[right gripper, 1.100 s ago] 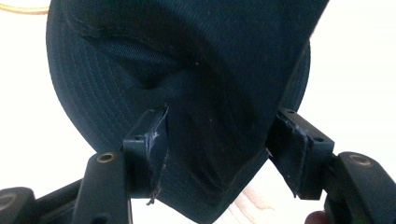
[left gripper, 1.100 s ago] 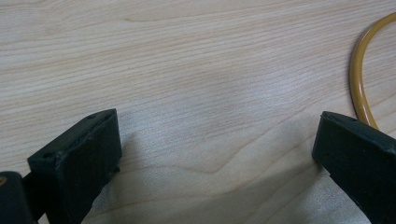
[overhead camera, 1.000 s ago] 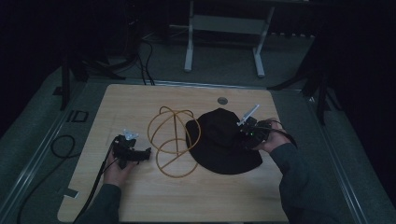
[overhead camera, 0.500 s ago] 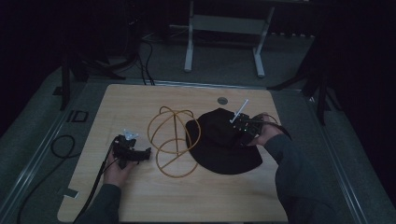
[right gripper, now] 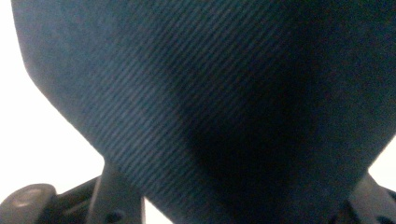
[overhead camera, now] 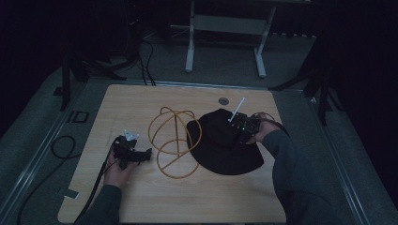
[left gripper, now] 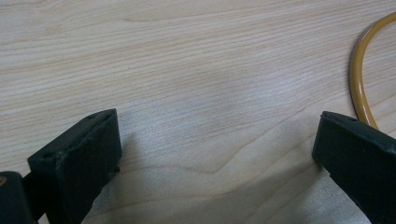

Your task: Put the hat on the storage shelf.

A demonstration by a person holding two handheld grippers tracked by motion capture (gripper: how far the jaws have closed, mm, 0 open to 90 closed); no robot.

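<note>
- Since the earlier high views: right gripper [overhead camera: 233, 130] shifted in from the 3 o'clock rim of the black hat [overhead camera: 225, 147] toward its crown; jaws just been closing, dark ribbed cloth bulging between them in the right gripper view [right gripper: 224, 107].
- Right gripper state: roughly half-spread around a fold of the hat; cannot tell whether the pads already press the cloth, both hidden behind it.
- Left gripper [left gripper: 219, 158]: unmoved since then, parked at 8 o'clock on the wooden table [overhead camera: 141, 197], jaws spread wide over bare wood, nothing between them.
- Position of the hat: lying flat on the table, at about 4 o'clock from table centre, its 9 o'clock edge touching or overlapping the yellow wire hat stand [overhead camera: 174, 140]; exact contact not resolvable.
- Stand: just beside the left gripper, at its 2 o'clock; one curved yellow hoop visible at the right edge of the left gripper view [left gripper: 357, 79].
- Step in hand, as judged: pinching the crown of the hat for a lift.
- Next move, as judged: finish closing on the cloth, raise the hat clear of the table, carry it toward 9 o'clock over the stand; steadying of the light wire frame by the left gripper probably needed.
</note>
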